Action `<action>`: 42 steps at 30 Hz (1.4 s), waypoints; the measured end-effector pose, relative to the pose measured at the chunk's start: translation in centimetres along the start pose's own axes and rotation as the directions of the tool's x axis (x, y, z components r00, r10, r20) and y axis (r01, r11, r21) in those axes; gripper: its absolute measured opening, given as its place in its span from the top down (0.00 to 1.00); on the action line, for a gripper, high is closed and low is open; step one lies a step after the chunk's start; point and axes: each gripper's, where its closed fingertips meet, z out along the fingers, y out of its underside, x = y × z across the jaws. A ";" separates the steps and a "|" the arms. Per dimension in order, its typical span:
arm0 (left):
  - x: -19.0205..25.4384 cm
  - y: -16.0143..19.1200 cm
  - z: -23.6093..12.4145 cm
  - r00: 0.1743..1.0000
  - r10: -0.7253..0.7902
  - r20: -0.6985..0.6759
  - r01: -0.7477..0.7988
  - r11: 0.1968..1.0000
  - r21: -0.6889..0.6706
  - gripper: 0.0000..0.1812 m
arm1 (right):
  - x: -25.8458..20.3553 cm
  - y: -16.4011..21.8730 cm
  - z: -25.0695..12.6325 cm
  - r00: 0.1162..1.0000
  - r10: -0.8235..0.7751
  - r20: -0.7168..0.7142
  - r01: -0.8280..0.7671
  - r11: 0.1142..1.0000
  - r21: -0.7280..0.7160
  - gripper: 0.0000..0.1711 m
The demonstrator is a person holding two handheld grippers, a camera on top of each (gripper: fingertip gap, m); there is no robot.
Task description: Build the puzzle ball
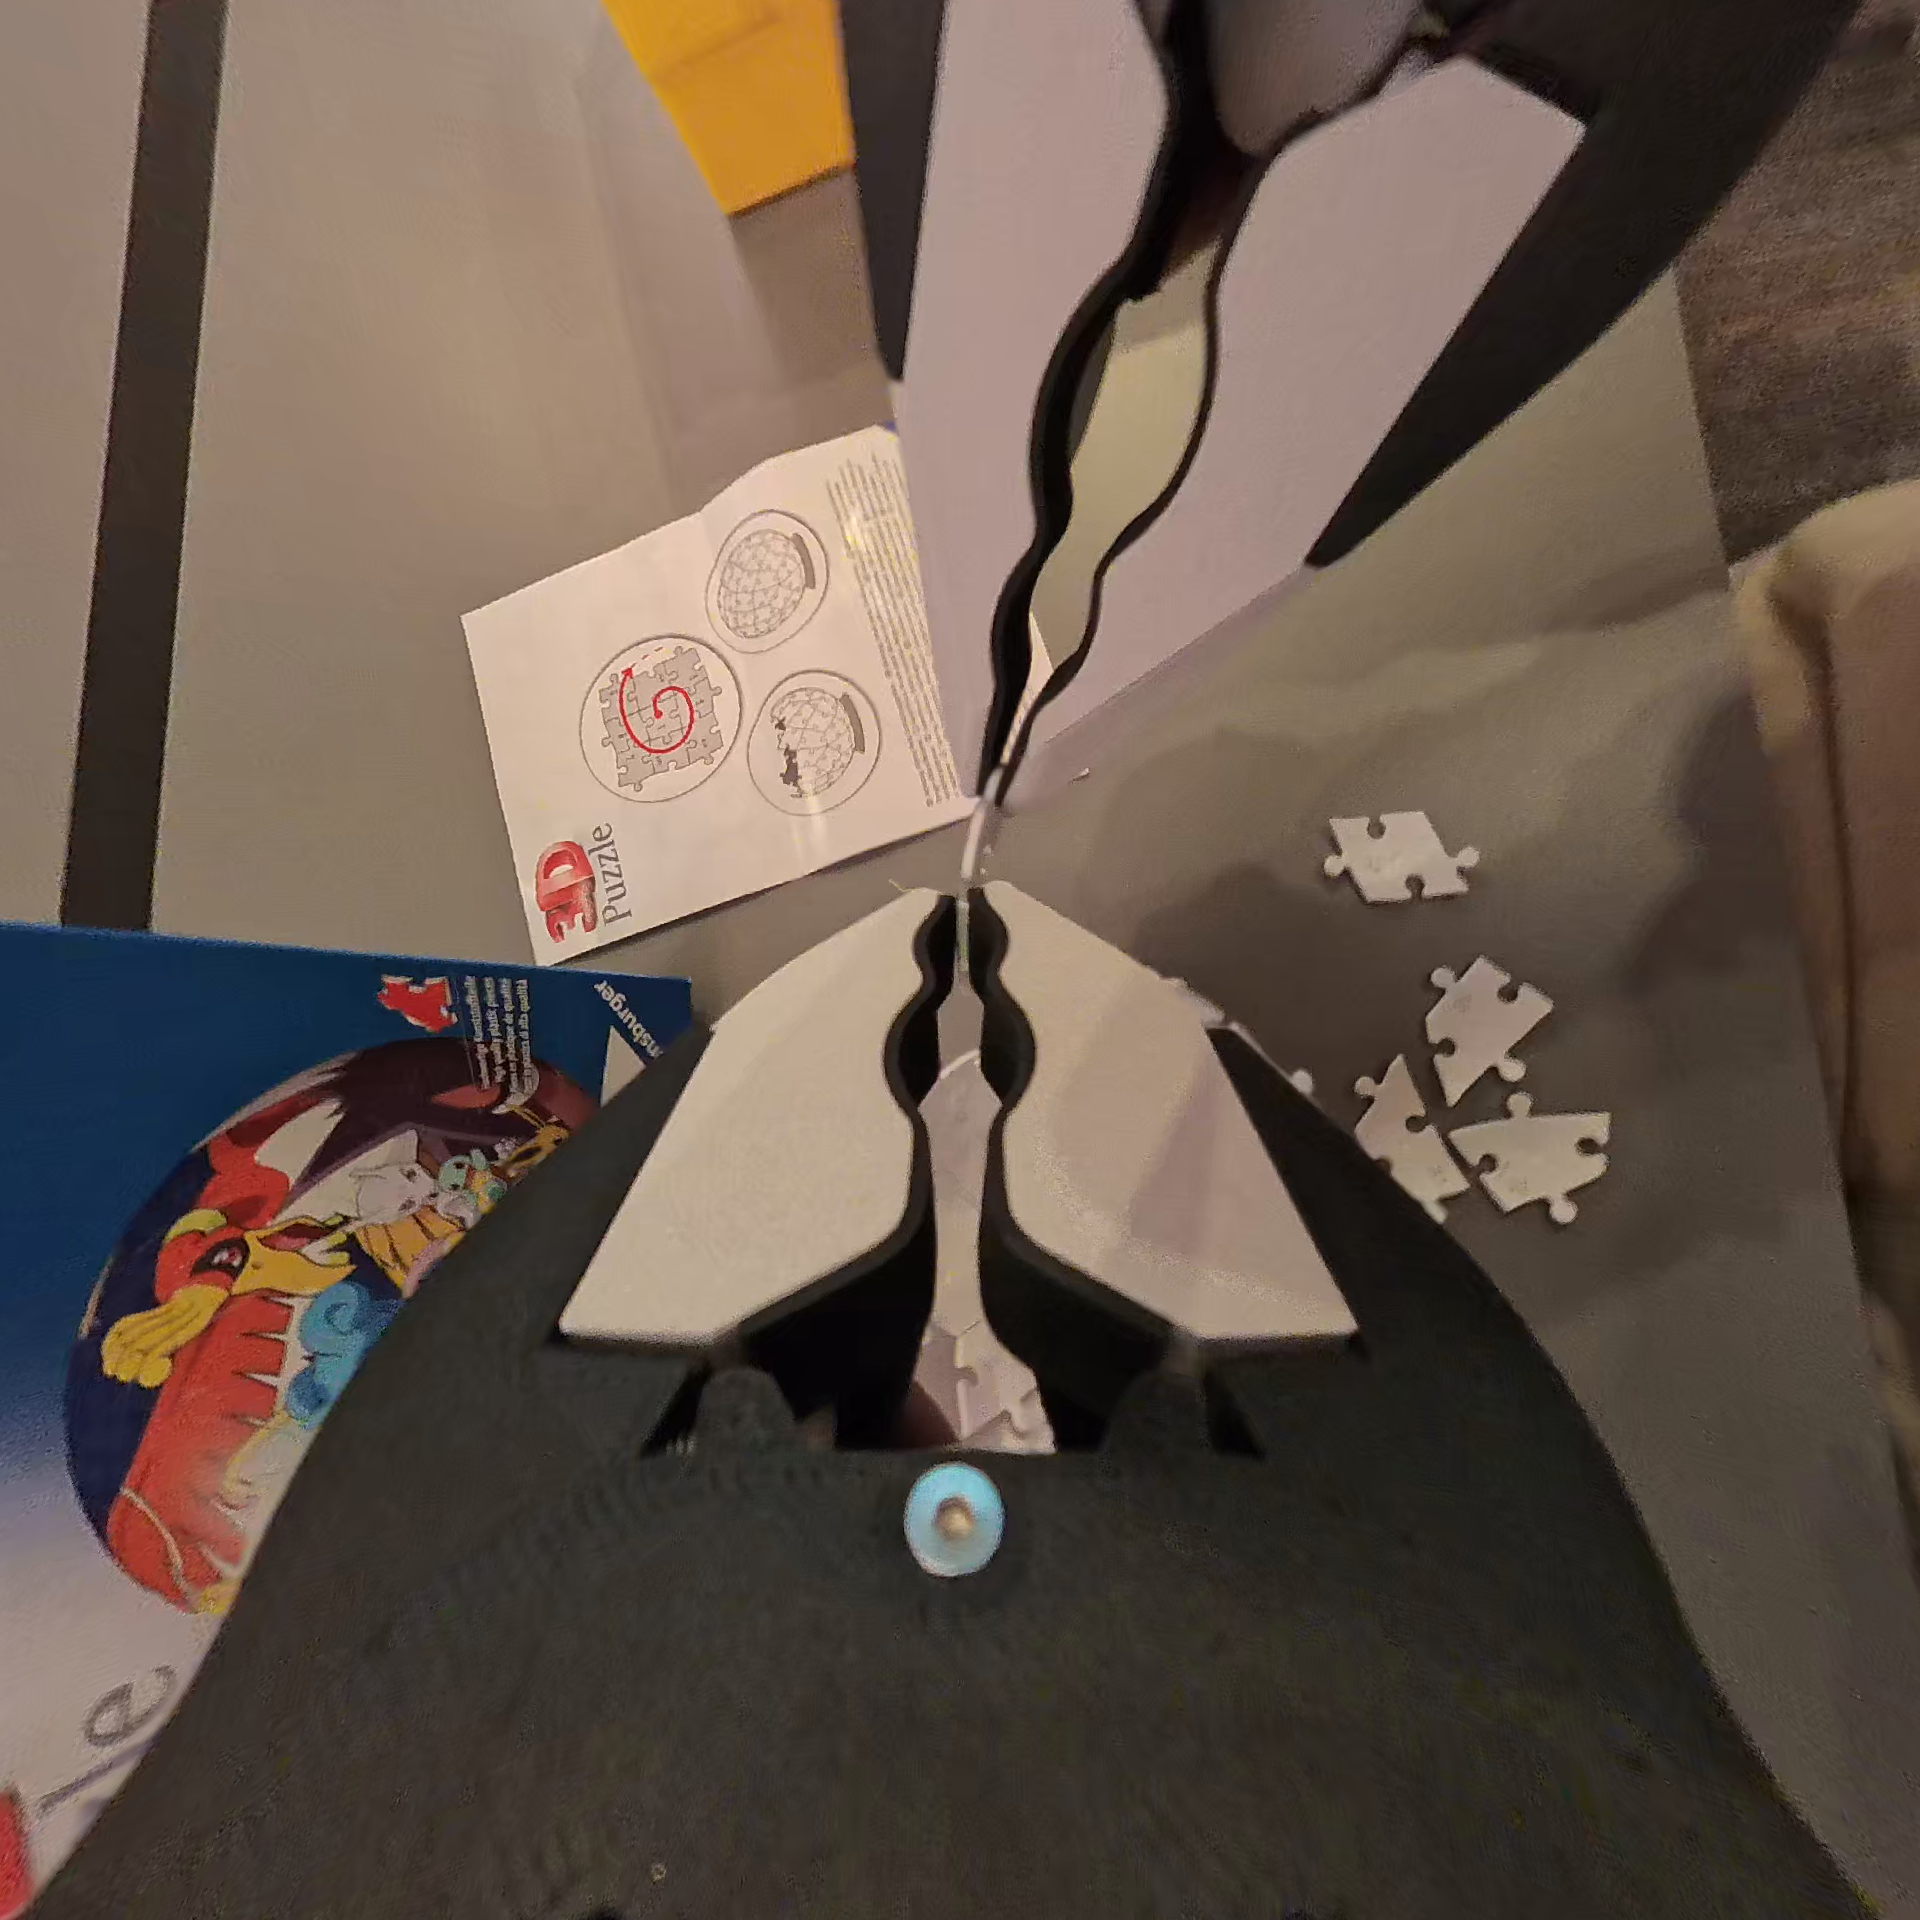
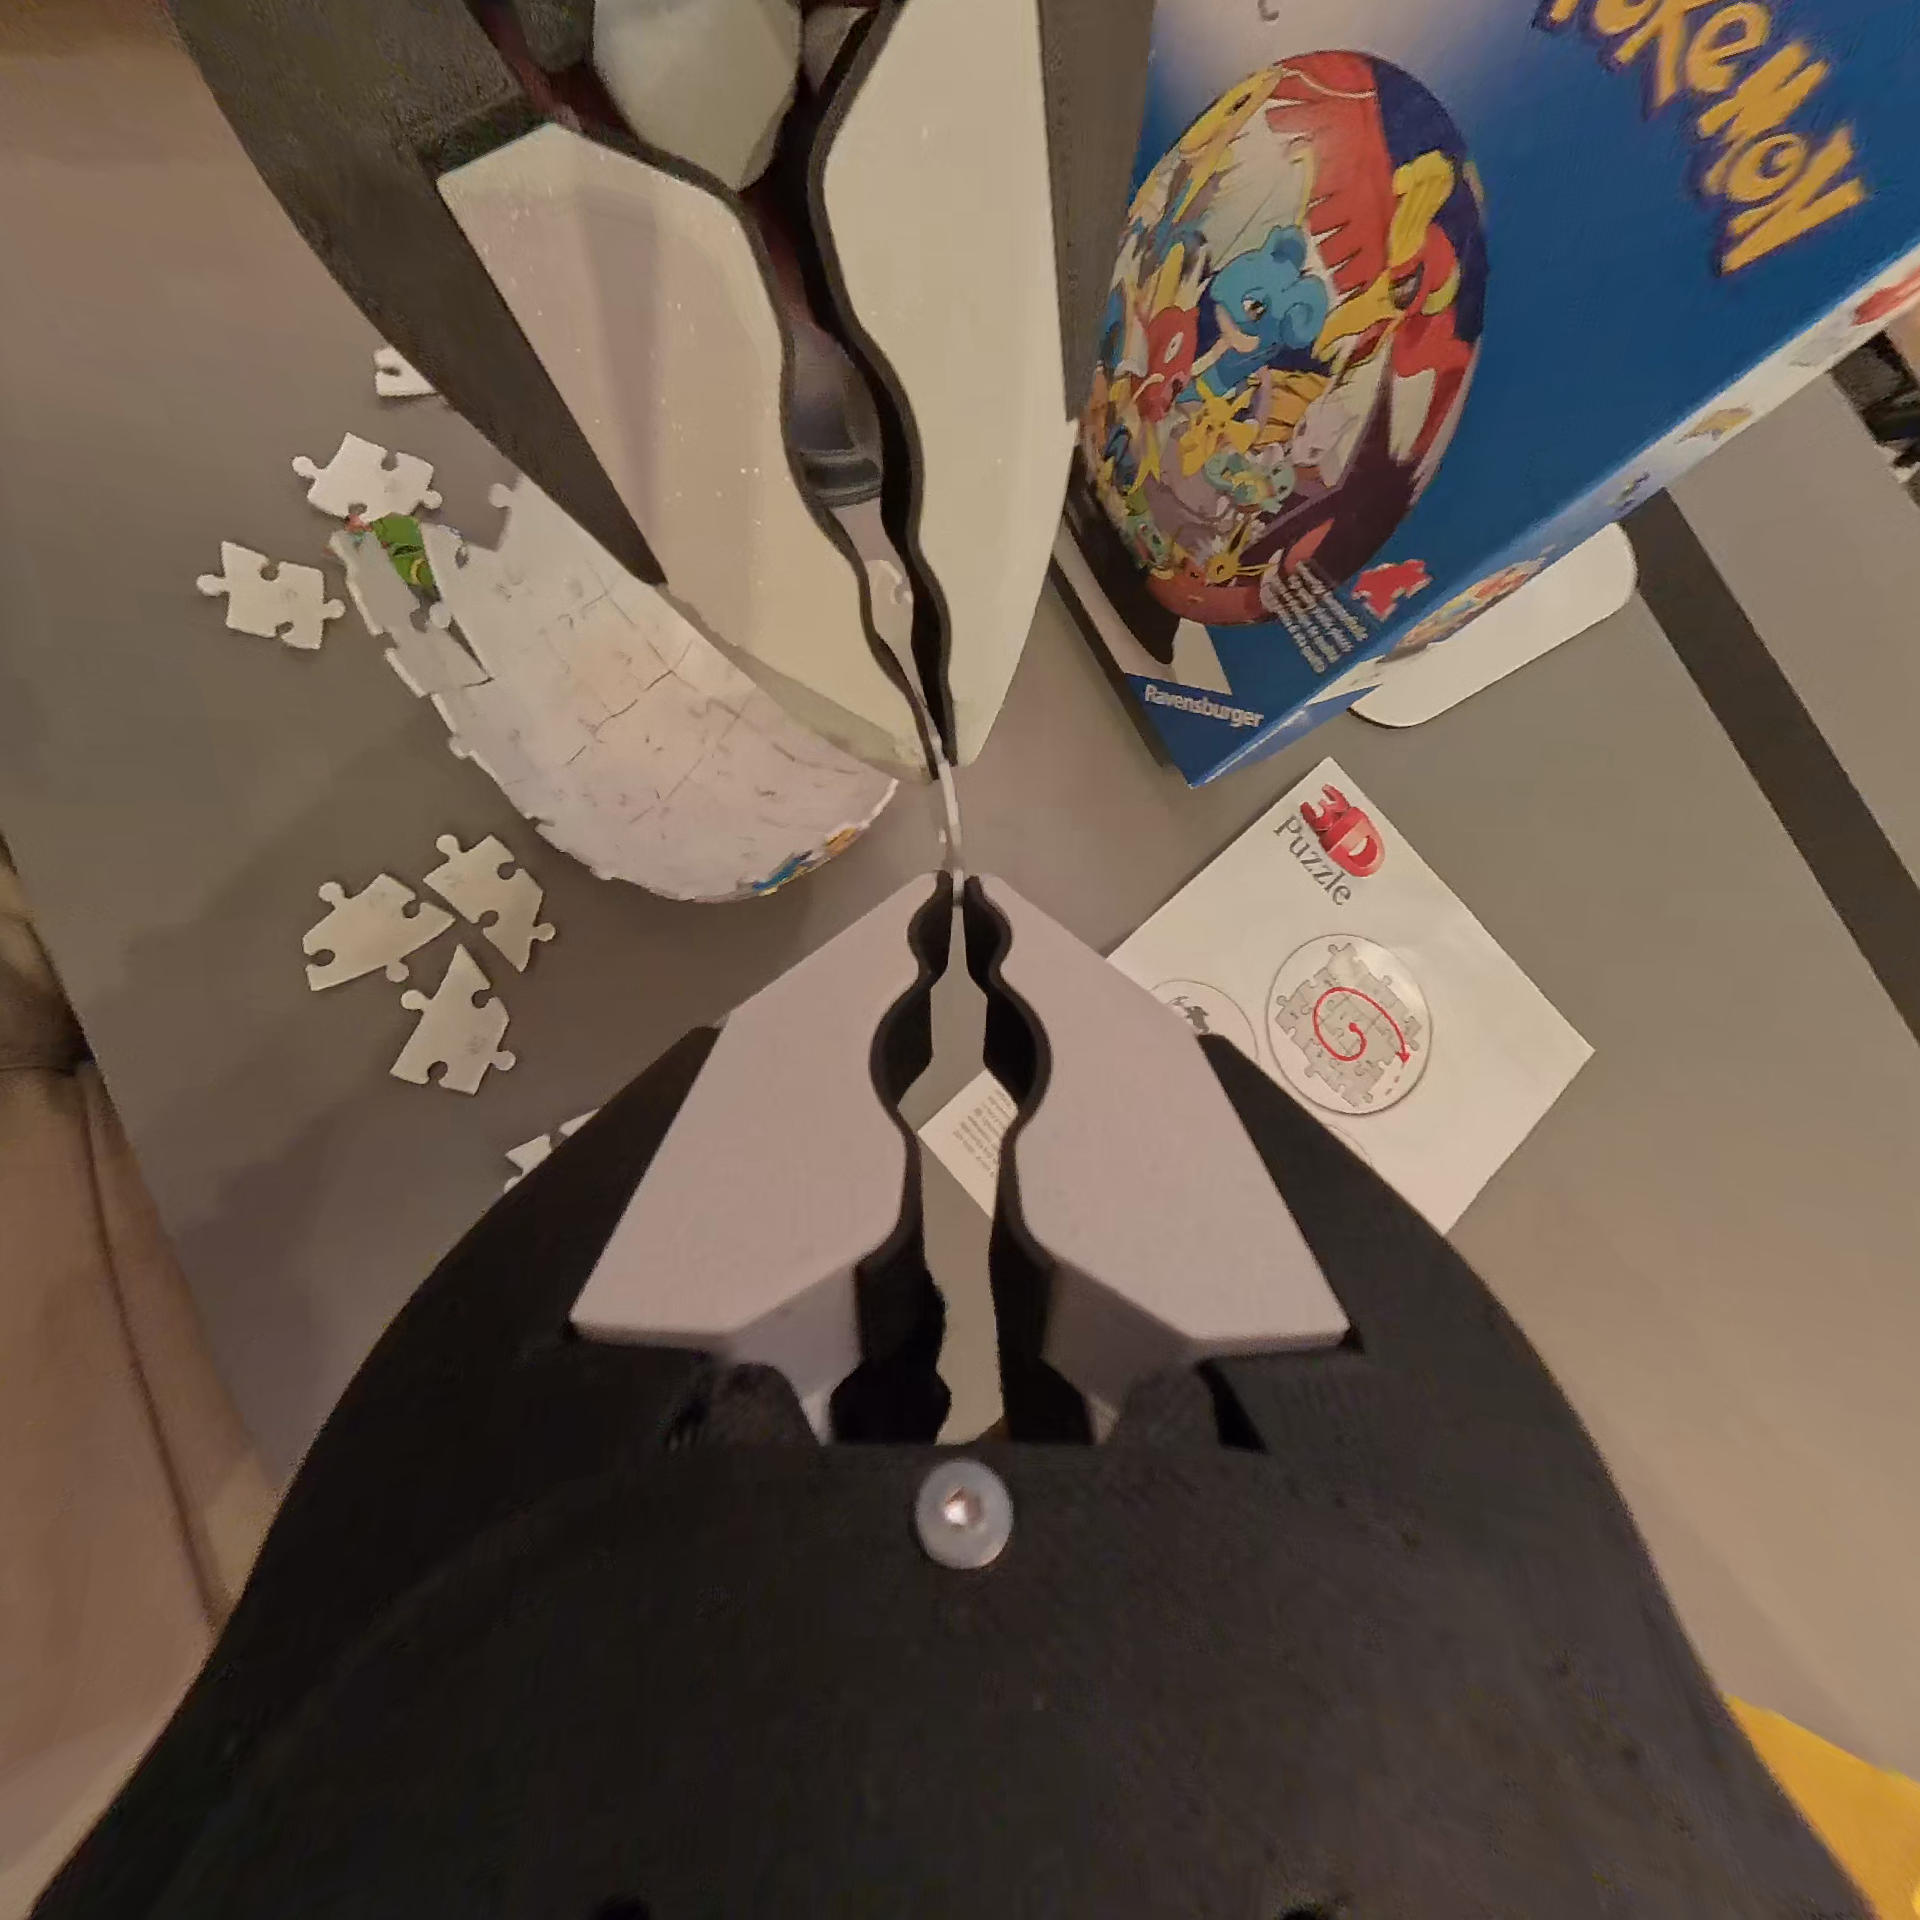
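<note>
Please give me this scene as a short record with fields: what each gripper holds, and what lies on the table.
left gripper: shut on a thin white puzzle piece
right gripper: shut on the same piece, tip to tip with the left
partly built ball: on the grey table, white inner side showing
loose pieces: scattered, white side up
puzzle box: blue, beside the instruction sheet

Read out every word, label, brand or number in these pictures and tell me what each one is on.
I will not copy the writing; here is where it stands.
Blue puzzle box: large yellow title, small white brand mark at one corner, block of tiny print.
Instruction leaflet: red and grey logo, columns of fine print too small to read.
Loose puzzle pieces and partly built puzzle ball: faint marks on the white backs, unreadable.
</note>
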 end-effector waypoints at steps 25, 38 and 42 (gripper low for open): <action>0.4 3.7 1.3 0.997 0.003 -0.079 -0.004 1.000 -0.006 0.73 | -1.1 1.4 -0.9 0.856 0.445 0.265 -0.489 0.862 0.133 1.00; 2.1 4.6 6.9 0.979 0.197 -0.057 -0.205 0.946 -0.251 0.70 | -2.6 5.4 -1.0 0.847 0.461 0.266 -0.477 0.879 -0.002 1.00; 2.1 4.9 7.7 0.976 0.200 -0.087 -0.217 0.916 -0.336 0.69 | -3.4 6.3 -0.1 0.842 0.462 0.277 -0.466 0.883 -0.057 1.00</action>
